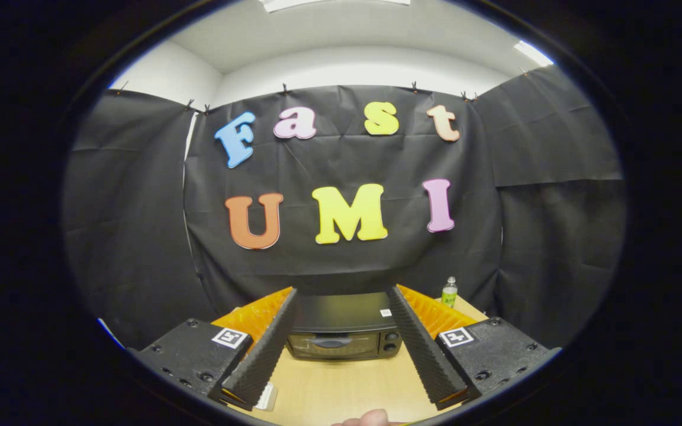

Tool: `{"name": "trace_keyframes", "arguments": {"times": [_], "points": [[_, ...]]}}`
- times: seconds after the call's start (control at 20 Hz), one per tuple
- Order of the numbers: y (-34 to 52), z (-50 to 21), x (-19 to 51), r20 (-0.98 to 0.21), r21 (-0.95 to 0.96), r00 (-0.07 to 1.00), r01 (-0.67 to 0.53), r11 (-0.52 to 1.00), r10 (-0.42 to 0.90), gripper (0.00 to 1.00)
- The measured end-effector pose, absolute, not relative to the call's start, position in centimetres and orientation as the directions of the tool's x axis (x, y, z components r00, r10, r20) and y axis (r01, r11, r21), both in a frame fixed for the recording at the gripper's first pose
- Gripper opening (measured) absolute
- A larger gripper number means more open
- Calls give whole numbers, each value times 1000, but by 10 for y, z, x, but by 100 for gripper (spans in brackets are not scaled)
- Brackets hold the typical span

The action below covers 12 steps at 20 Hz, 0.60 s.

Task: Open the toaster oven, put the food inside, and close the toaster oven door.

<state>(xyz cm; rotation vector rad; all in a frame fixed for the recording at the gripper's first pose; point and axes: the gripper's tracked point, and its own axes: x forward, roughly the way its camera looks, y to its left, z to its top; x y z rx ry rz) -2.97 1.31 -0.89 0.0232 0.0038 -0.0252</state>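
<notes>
While my two fingers [270, 337] stand spread wide apart, nothing lies between them but air and bare table, so my gripper [341, 343] pinches nothing and touches nothing. Each finger runs forward and slightly inward from its block, the ridged inner faces turned toward one another across the gap. On top of each block sits a small square marker [230, 338], one on either side.

Below the gap, a pale wooden table [341, 384] stretches ahead of me. A small white thing [267, 397] lies on it just under my left finger; I cannot tell what it is. At the near end of the table, a bit of a person's hand [367, 419] pokes up, only a fingertip or knuckle showing.

Beyond my fingertips, framed squarely between them, stands the toaster oven [344, 328], well apart from me. It is dark, its door is closed, a handle [329, 341] crosses the door's upper part, and two knobs [390, 341] sit one above the other at its right side. A small white sticker rests on its top.

Farther right, past my right finger, a small bottle [449, 293] with a green label stands upright near the table's far corner. Black cloth hangs behind everything.
</notes>
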Motion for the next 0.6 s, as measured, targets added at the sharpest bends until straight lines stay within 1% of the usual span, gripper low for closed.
{"name": "trace_keyframes", "arguments": {"times": [0.5, 0.6], "points": [[7, -11, -38, -15, 19, 999, 33, 999, -33, 100], [11, -10, -40, -14, 16, 1000, 20, 1000, -19, 100]]}}
